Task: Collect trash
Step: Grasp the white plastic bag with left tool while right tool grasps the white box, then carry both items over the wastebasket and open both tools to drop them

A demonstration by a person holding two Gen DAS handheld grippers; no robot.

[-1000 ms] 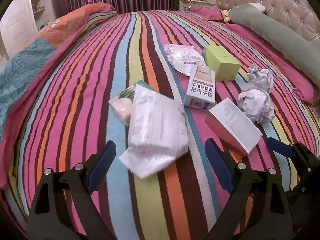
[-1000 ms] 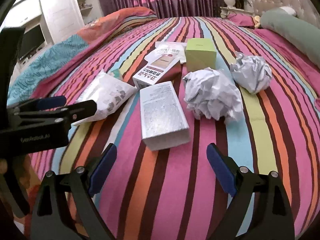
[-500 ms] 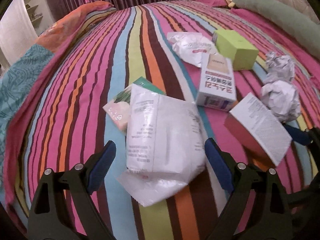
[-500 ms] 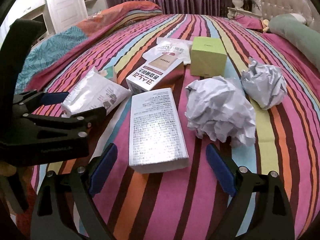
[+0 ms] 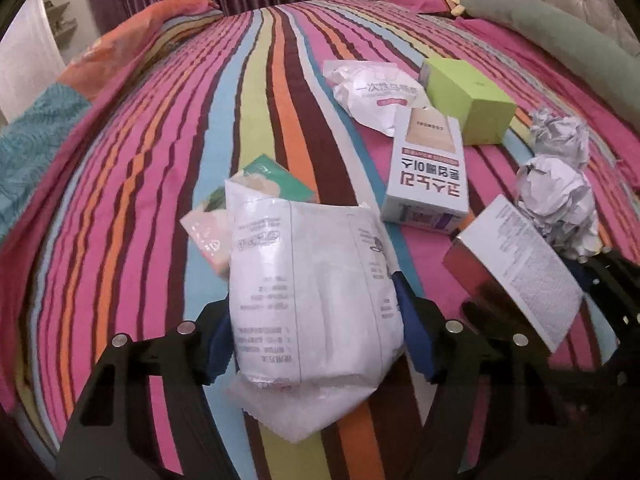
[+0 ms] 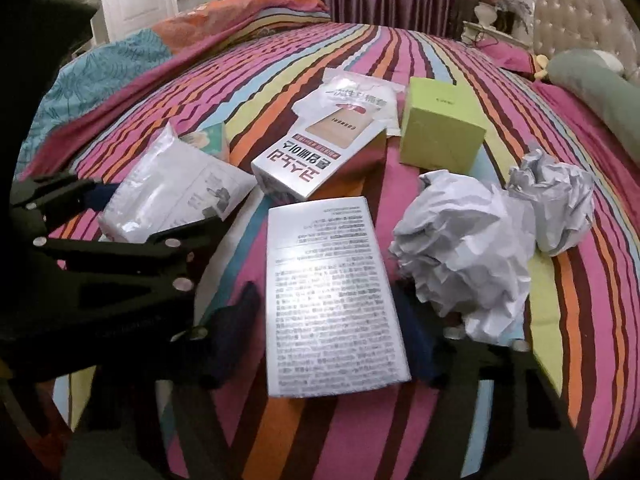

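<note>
On the striped bed, my left gripper (image 5: 316, 328) has the white plastic bag (image 5: 312, 280) between its jaws. They are closing, and both blue pads touch the bag's sides. My right gripper (image 6: 328, 336) is shut on the flat white box with small print (image 6: 332, 292), one pad on each long edge. The left gripper (image 6: 100, 240) also shows in the right wrist view, around the bag (image 6: 168, 196). Beyond lie two crumpled paper balls (image 6: 464, 252) (image 6: 556, 204), a lime-green box (image 6: 440, 132), a white box with red lettering (image 6: 316, 156), a flat white packet (image 6: 360, 92) and a small green packet (image 5: 276, 180).
The bed cover (image 5: 160, 160) runs in bright stripes to a folded teal and orange quilt (image 5: 48, 120) on the left. A grey-green bolster (image 5: 560, 24) lies along the right by the tufted headboard. Purple curtains hang behind the bed.
Both grippers came forward and lower over the trash. The left jaws closed in on the white bag and the right jaws closed on the printed box.
</note>
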